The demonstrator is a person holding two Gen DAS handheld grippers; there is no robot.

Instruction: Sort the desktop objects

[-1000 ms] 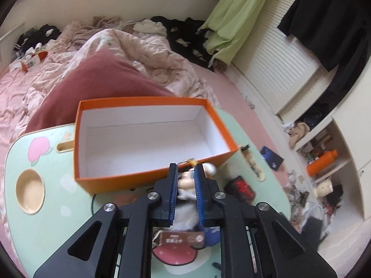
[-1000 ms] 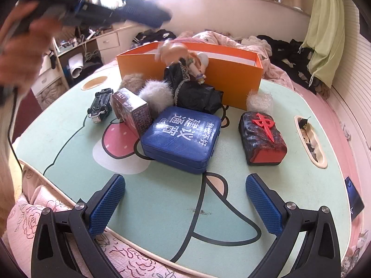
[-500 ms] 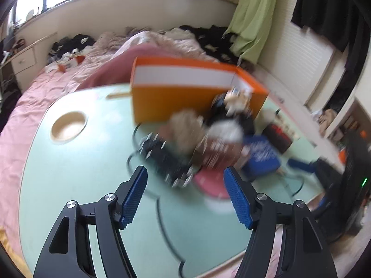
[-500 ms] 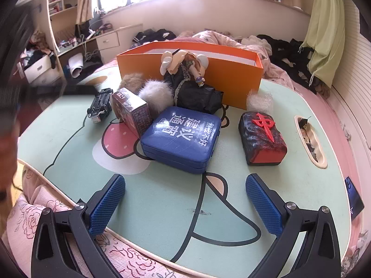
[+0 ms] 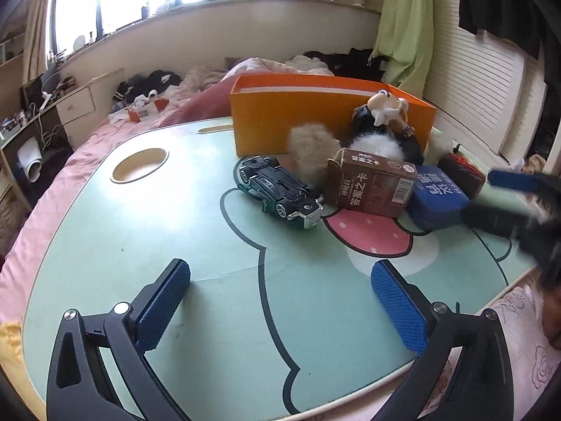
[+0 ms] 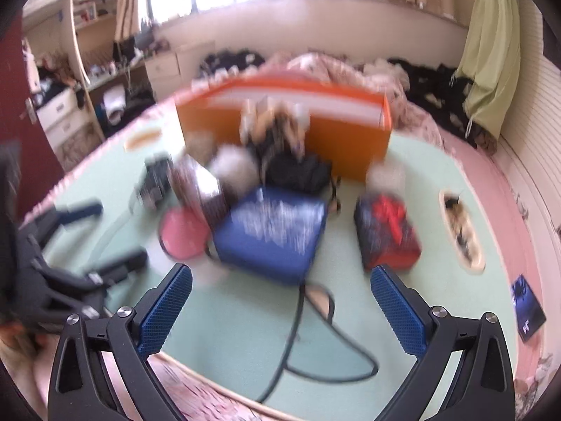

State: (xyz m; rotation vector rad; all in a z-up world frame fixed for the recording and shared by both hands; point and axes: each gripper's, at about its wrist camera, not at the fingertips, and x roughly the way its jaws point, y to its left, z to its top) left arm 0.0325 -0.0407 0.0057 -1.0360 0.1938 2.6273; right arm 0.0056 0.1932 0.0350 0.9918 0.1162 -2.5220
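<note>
Two grippers are in view, both empty: the left gripper (image 5: 280,301) has just been opening and stands at full spread with only bare desk (image 5: 140,252) between its jaws; the right gripper (image 6: 280,301) is likewise wide open above the near desk edge, holding nothing. Beyond them lies the unsorted cluster: one toy car (image 5: 280,189) on its roof, one brown carton (image 5: 371,184), one blue case (image 5: 438,193), one black-and-red block (image 6: 387,231), about three fur pompoms, counted through blur, and one doll (image 5: 384,112) leaning against the outside of the one orange box (image 5: 298,112) at the far side. Risk: the items touch or overlap, so closing on the carton would likely push the car or a pompom aside. The right view is blurred, so any approach judged from it could miss. The doll could topple if its neighbours shift.
</note>
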